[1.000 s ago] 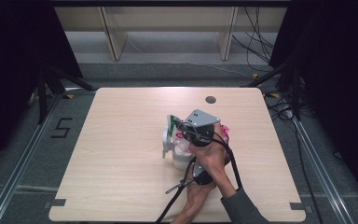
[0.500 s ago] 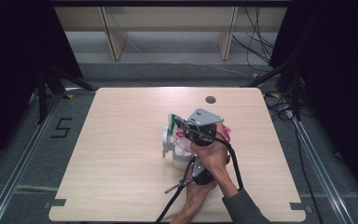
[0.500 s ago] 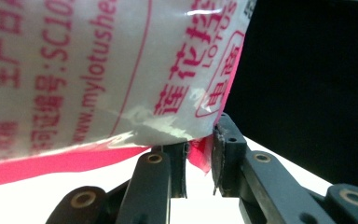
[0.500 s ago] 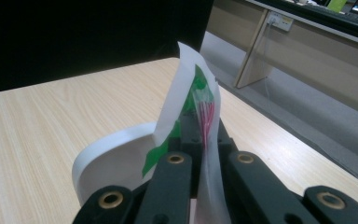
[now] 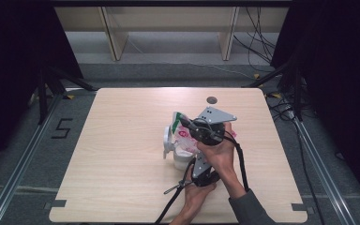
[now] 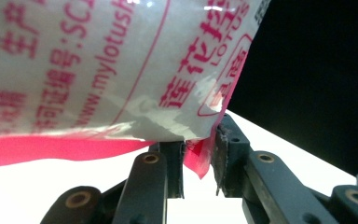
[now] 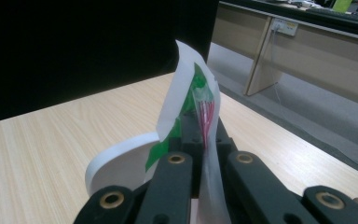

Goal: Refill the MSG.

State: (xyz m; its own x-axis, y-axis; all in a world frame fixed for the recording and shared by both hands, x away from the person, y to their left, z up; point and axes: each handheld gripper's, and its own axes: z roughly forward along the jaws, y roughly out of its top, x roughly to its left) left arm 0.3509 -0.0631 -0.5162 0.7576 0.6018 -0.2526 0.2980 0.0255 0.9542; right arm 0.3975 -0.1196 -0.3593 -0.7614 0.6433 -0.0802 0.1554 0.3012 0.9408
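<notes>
Plastic bag (image 5: 183,133), near the table's (image 5: 122,187) middle, shows red print in the left gripper view and a green edge in the right gripper view. Left gripper (image 6: 199,161) pinches its corner; right gripper (image 7: 205,135) clamps its top.

Plastic bag (image 6: 98,70) in my jaws — clear-white film, pink-red printed lettering, solid pink band along bottom edge, green patch near top. My grippers — black jaws, brass-coloured pins. Table (image 5: 122,154) pale wood grain.
</notes>
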